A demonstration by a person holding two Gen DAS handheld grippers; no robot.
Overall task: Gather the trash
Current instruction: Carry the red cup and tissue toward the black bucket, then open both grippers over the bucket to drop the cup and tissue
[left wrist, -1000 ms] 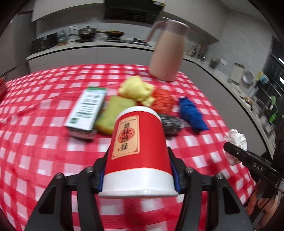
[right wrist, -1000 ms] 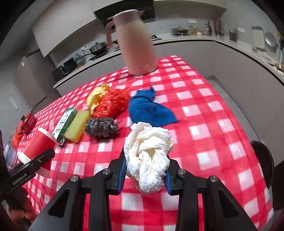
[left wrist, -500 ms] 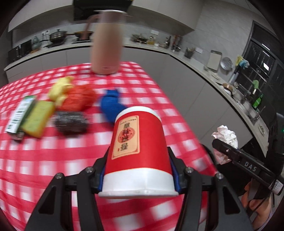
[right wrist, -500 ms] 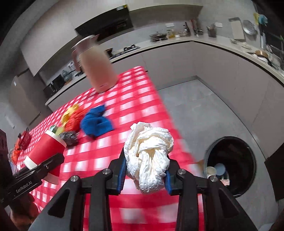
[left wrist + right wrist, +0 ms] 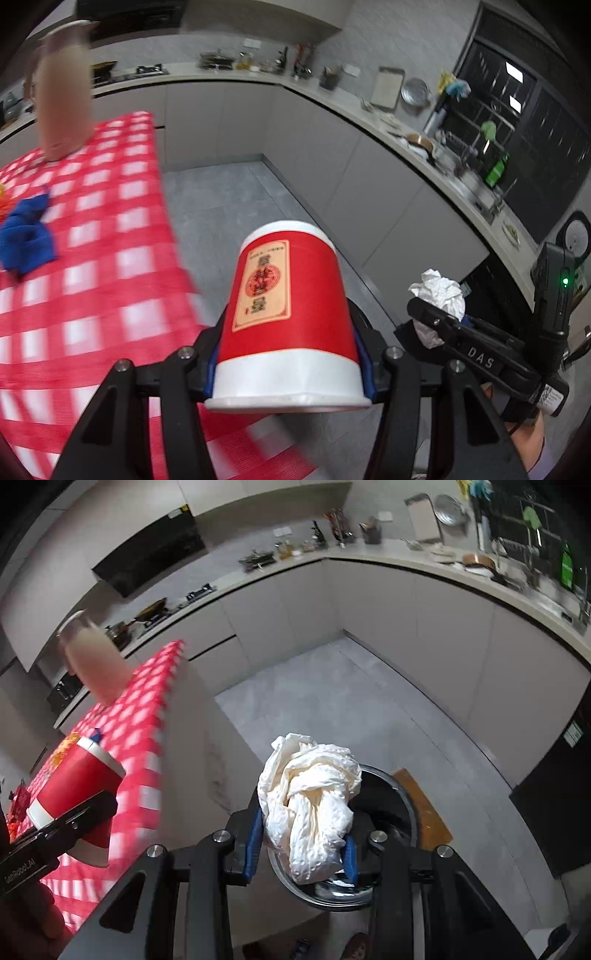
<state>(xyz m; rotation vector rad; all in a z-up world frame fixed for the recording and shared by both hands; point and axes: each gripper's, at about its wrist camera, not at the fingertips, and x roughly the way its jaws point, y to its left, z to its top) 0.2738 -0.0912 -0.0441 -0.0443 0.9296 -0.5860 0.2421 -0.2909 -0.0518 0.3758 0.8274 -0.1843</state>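
Observation:
My left gripper (image 5: 288,354) is shut on a red paper cup (image 5: 286,317) with a white rim, held at the table's right edge, partly over the floor. My right gripper (image 5: 301,845) is shut on a crumpled white paper wad (image 5: 310,808) and holds it above a round black trash bin (image 5: 384,812) on the floor. The wad (image 5: 439,291) and the right gripper (image 5: 436,321) also show at the right of the left wrist view. The cup (image 5: 75,790) shows at the left of the right wrist view.
The table with a red checked cloth (image 5: 92,258) is at the left, with a blue cloth (image 5: 26,236) and a pink jug (image 5: 64,107) on it. Grey floor (image 5: 332,701) and kitchen counters (image 5: 443,572) surround the bin. A brown mat (image 5: 424,812) lies beside the bin.
Both grippers have swung right, off the table, with the cup and the paper wad still held. The right gripper is now above the trash bin.

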